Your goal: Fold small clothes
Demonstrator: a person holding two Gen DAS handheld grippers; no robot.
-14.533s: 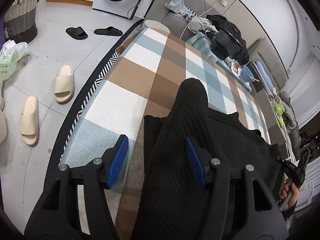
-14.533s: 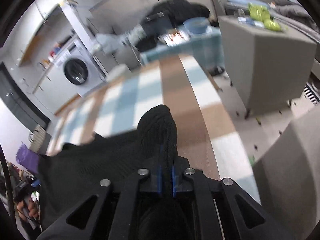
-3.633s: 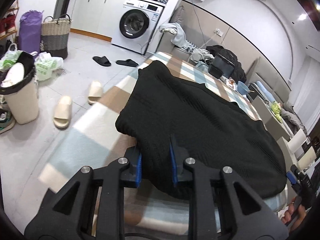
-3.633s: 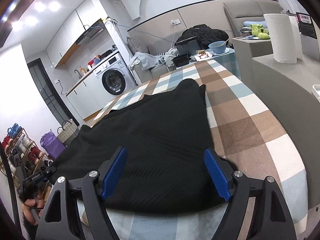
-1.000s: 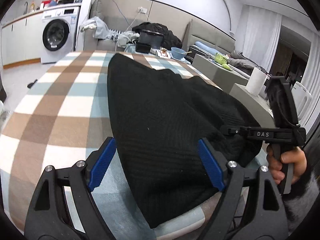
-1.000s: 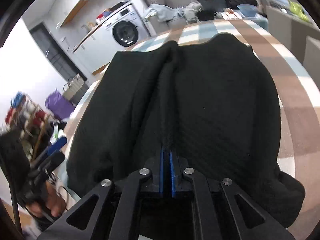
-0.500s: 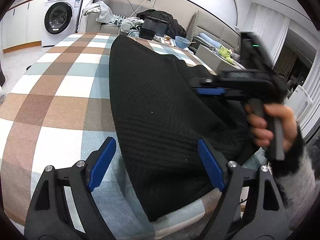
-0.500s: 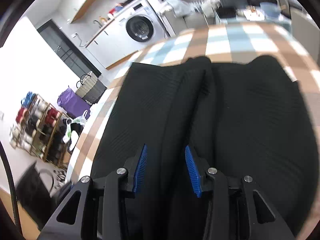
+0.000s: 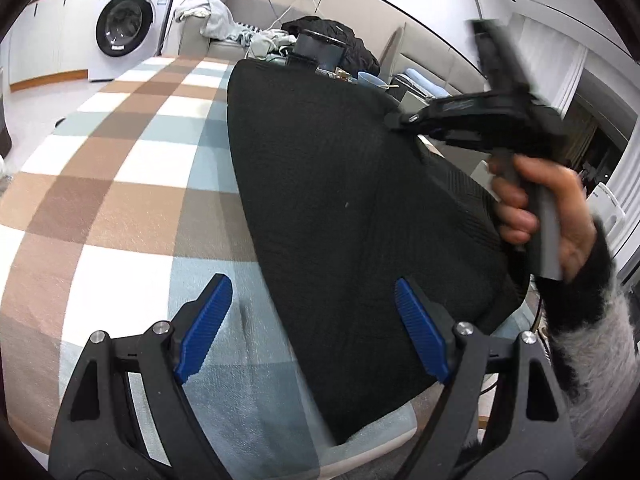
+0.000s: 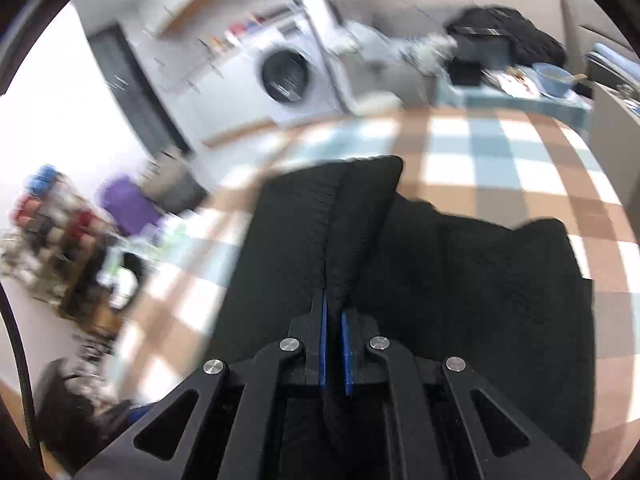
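The checked blanket [image 9: 120, 168] lies flat, with the black sweater [image 9: 340, 200] spread on it toward its right side. The left gripper [image 9: 314, 330] hangs over the sweater's near edge, jaws wide apart, gripping nothing. To the right, a hand [image 9: 548, 216] holds the right gripper [image 10: 333, 350], whose jaws have just been closing and now pinch a raised fold of the sweater.

A lived-in home is shown: a washing machine [image 9: 124, 24], a sofa [image 9: 256, 8] strewn with clothes, a shoe rack [image 10: 48, 220].
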